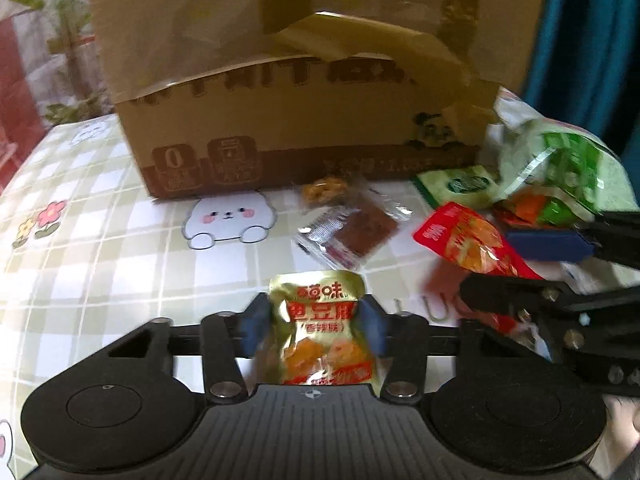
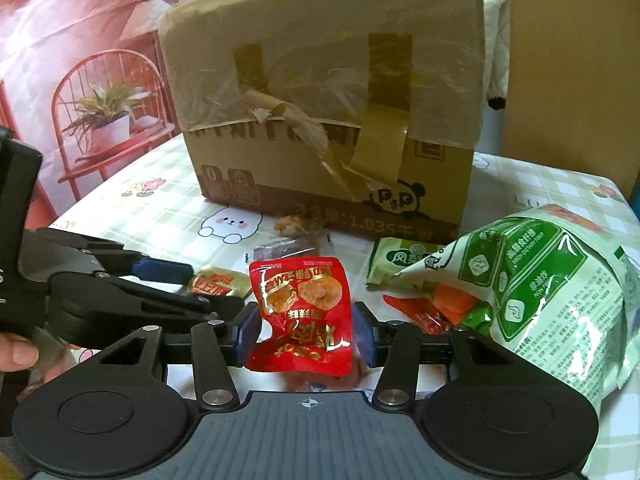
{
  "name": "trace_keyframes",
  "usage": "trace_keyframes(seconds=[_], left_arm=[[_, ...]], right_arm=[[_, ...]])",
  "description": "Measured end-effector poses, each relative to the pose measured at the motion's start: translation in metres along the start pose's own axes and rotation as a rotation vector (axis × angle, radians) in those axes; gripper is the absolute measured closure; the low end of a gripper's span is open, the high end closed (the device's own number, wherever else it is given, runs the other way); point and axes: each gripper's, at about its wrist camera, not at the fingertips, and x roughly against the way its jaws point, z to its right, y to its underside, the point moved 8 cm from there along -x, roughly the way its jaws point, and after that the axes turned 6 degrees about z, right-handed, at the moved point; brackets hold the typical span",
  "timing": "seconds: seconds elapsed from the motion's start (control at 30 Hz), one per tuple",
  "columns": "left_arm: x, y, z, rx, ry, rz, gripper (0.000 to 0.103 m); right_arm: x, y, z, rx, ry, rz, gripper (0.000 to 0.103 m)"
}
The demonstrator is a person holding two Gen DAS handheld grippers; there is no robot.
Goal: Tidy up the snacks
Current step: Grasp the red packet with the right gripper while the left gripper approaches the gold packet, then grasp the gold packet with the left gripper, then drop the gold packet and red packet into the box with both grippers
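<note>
My left gripper (image 1: 316,324) is shut on a gold snack packet (image 1: 320,308), its blue pads pinching the packet's two sides just above the checked tablecloth (image 1: 100,240). My right gripper (image 2: 304,334) is shut on a red snack packet (image 2: 304,304), which stands upright between its pads. In the left wrist view the right gripper (image 1: 486,266) reaches in from the right with the red packet (image 1: 468,240). From the right wrist view, the left gripper (image 2: 216,286) comes in at the left with the gold packet (image 2: 218,284).
A taped cardboard box (image 1: 280,120) (image 2: 320,120) stands at the back of the table. Before it lie clear brown snack packets (image 1: 352,224) and a small green packet (image 2: 400,260). A large open green bag (image 2: 540,280) with orange packets lies at right. A hand (image 2: 16,352) shows at left.
</note>
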Motion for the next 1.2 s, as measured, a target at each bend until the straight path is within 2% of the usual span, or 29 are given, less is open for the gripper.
trace_keyframes(seconds=[0.1, 0.2, 0.37, 0.5, 0.67, 0.97, 1.1, 1.2], left_arm=[[0.007, 0.004, -0.002, 0.008, 0.056, -0.003, 0.062], [0.012, 0.008, -0.011, 0.061, 0.073, 0.002, 0.062], [0.026, 0.005, -0.026, 0.091, 0.058, 0.035, 0.062], [0.049, -0.014, -0.041, 0.112, 0.038, 0.115, 0.062], [0.086, -0.059, -0.058, 0.124, 0.023, 0.254, 0.061], [0.137, -0.163, -0.069, 0.102, 0.037, 0.503, 0.06], [0.129, -0.21, -0.064, 0.086, 0.065, 0.552, 0.06], [0.11, -0.238, -0.055, 0.055, 0.073, 0.546, 0.06]], right_arm=[[0.002, -0.002, 0.002, -0.014, -0.002, 0.007, 0.058], [0.003, -0.004, 0.001, -0.011, 0.0, 0.014, 0.058], [0.006, -0.013, -0.005, -0.001, -0.006, 0.038, 0.058], [0.018, -0.03, -0.011, 0.011, -0.007, 0.084, 0.058], [0.039, -0.071, -0.016, 0.04, -0.013, 0.179, 0.058], [0.073, -0.177, -0.015, 0.134, -0.017, 0.369, 0.058], [0.061, -0.223, 0.005, 0.167, 0.025, 0.394, 0.057], [0.035, -0.25, 0.029, 0.137, 0.059, 0.37, 0.057]])
